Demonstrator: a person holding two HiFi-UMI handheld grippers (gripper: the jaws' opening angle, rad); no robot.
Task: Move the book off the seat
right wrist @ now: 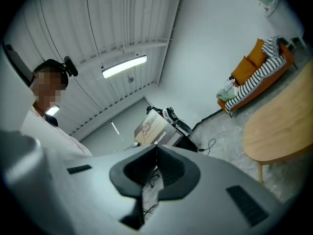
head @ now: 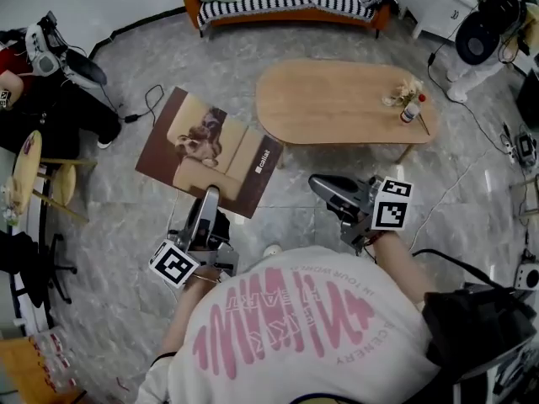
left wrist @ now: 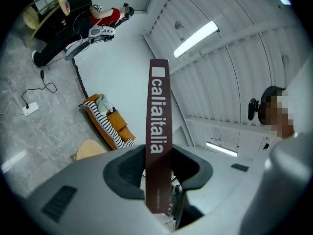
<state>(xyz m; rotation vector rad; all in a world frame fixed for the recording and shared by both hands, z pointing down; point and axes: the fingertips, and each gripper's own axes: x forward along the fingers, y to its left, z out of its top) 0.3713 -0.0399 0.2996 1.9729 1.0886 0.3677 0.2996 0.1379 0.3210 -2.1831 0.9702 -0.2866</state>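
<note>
A large brown book (head: pixel 209 151) with a dog picture on its cover hangs in the air over the grey floor, left of the oval table. My left gripper (head: pixel 209 200) is shut on its near edge. In the left gripper view the book's spine (left wrist: pixel 159 126) stands edge-on between the jaws of the left gripper (left wrist: pixel 159 168). My right gripper (head: pixel 327 188) is held to the right, shut and empty. In the right gripper view the jaws of the right gripper (right wrist: pixel 156 166) meet, and the book (right wrist: pixel 154 128) shows beyond them.
An oval wooden table (head: pixel 337 99) with a small bottle (head: pixel 410 110) stands ahead. A striped orange sofa (head: pixel 290 0) lines the far wall. A seated person (head: pixel 38 99) and a small round stool (head: pixel 25 171) are at the left. Cables cross the floor.
</note>
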